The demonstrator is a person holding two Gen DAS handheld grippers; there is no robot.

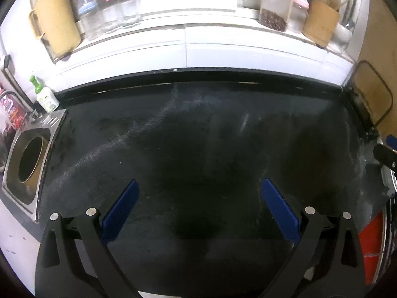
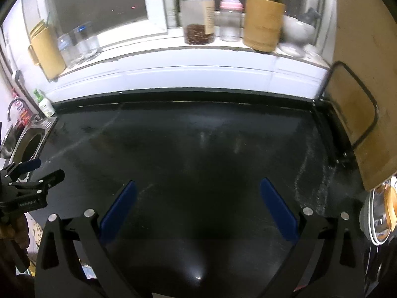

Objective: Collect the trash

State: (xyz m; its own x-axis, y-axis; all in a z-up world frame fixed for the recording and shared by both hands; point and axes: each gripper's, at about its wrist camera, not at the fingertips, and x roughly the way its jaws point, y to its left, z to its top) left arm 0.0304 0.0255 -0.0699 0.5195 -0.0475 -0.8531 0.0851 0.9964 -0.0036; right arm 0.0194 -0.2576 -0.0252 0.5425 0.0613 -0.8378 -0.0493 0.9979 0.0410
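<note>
No piece of trash shows on the black countertop [image 1: 198, 136] in either view. My left gripper [image 1: 199, 186] is open and empty above the counter's front half; it also shows at the left edge of the right wrist view [image 2: 47, 170]. My right gripper [image 2: 198, 186] is open and empty above the same counter [image 2: 198, 136]; part of it shows at the right edge of the left wrist view [image 1: 385, 149]. A round hole in a steel plate [image 1: 31, 160] sits at the counter's left end, also seen in the right wrist view [image 2: 31, 149].
The windowsill behind holds a tan jug [image 1: 55, 24], clear bottles [image 1: 109, 10], a jar of beans [image 2: 197, 17], a baby bottle [image 2: 230, 17] and a bamboo utensil holder [image 2: 263, 24]. A green-capped bottle [image 1: 44, 94] stands by the hole. A wooden board in a wire rack [image 2: 359, 114] is at right.
</note>
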